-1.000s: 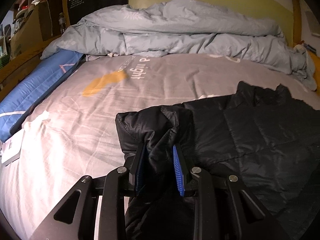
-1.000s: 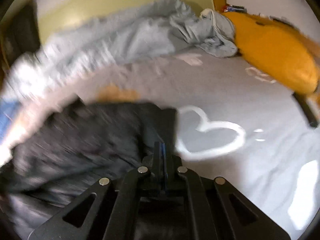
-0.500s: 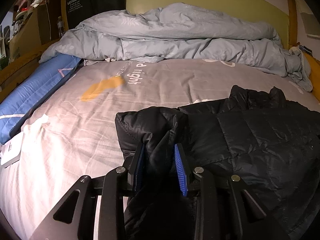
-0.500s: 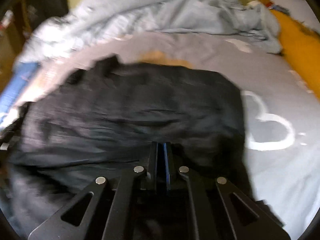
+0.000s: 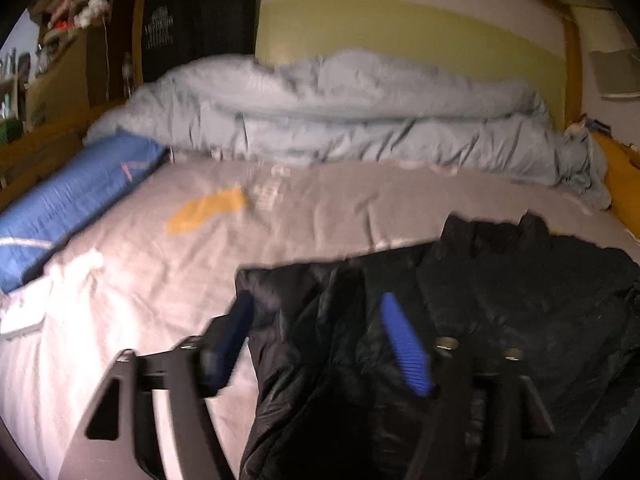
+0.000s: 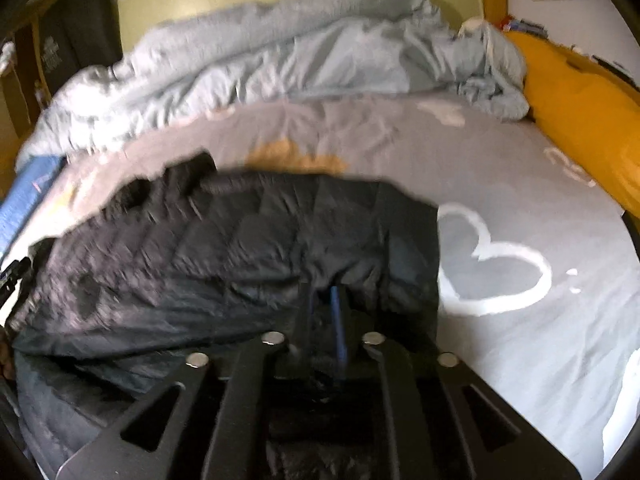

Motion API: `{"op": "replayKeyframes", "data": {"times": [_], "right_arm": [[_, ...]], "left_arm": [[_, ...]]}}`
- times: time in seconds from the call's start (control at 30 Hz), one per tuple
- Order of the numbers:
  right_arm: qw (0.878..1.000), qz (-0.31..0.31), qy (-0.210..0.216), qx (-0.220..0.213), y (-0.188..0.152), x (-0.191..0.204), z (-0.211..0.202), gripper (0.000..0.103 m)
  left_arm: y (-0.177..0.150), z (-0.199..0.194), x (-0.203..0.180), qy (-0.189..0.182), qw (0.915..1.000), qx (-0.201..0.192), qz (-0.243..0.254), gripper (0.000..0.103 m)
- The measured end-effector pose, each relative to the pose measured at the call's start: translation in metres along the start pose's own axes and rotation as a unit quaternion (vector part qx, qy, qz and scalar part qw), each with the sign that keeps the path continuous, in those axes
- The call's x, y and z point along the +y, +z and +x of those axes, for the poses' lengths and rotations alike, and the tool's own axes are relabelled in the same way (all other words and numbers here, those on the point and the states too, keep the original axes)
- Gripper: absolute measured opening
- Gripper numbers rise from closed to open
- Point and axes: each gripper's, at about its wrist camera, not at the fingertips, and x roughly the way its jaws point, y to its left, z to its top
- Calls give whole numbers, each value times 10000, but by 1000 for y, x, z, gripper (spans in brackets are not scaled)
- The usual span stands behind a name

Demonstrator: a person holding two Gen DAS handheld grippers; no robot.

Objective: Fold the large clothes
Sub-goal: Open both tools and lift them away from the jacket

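Observation:
A black quilted puffer jacket (image 5: 500,304) lies on the grey bed sheet (image 5: 320,216), folded over on itself. In the left wrist view my left gripper (image 5: 316,312) is open, its blue pads spread wide around the jacket's left folded edge. In the right wrist view the jacket (image 6: 240,248) fills the left and middle. My right gripper (image 6: 326,300) is shut on jacket fabric at the near edge. The frames are blurred by motion.
A rumpled light blue duvet (image 5: 340,120) is heaped along the headboard. A blue pillow (image 5: 68,204) lies at the left edge. An orange pillow (image 6: 580,120) lies at the right. A white heart print (image 6: 492,272) marks the sheet right of the jacket.
My left gripper has opened and let go of the jacket's folded edge. My right gripper has carried its part of the jacket over to the left, and it now lies folded.

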Motion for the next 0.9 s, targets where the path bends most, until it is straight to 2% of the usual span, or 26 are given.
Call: {"op": "replayKeyframes", "data": {"times": [0.03, 0.1, 0.27, 0.3, 0.33, 0.37, 0.4, 0.63, 0.73, 0.9], "right_arm": [[9998, 28, 42, -202, 1, 0, -7, 38], [9983, 75, 111, -566, 4, 1, -18, 51], [9914, 126, 230, -1284, 7, 6, -38, 74], [9897, 82, 209, -1415, 8, 9, -41, 83], [9870, 31, 175, -1600, 7, 12, -45, 92], [9842, -17, 142, -1764, 6, 15, -49, 97], [9810, -80, 110, -1935, 6, 18, -53, 103], [9666, -284, 125, -2545, 2, 29, -76, 103], [9654, -277, -33, -2591, 3, 33, -83, 103], [9602, -247, -39, -2783, 3, 43, -113, 103]], "left_arm": [[1, -6, -3, 41, 9999, -147, 64, 82], [2, -18, -9, 102, 9988, -439, 188, 87], [5, -39, -11, -23, 9949, -1002, 144, 88], [6, -45, -9, -63, 9932, -1159, 77, 89], [7, -49, -7, -82, 9922, -1246, 33, 92], [7, -54, -4, -114, 9905, -1370, -44, 95], [8, -57, -2, -133, 9895, -1439, -95, 103], [12, -78, 6, -133, 9853, -1694, -177, 103], [15, -99, 5, -266, 9803, -1951, -176, 103], [26, -154, -17, -365, 9710, -2361, 35, 103]]}}
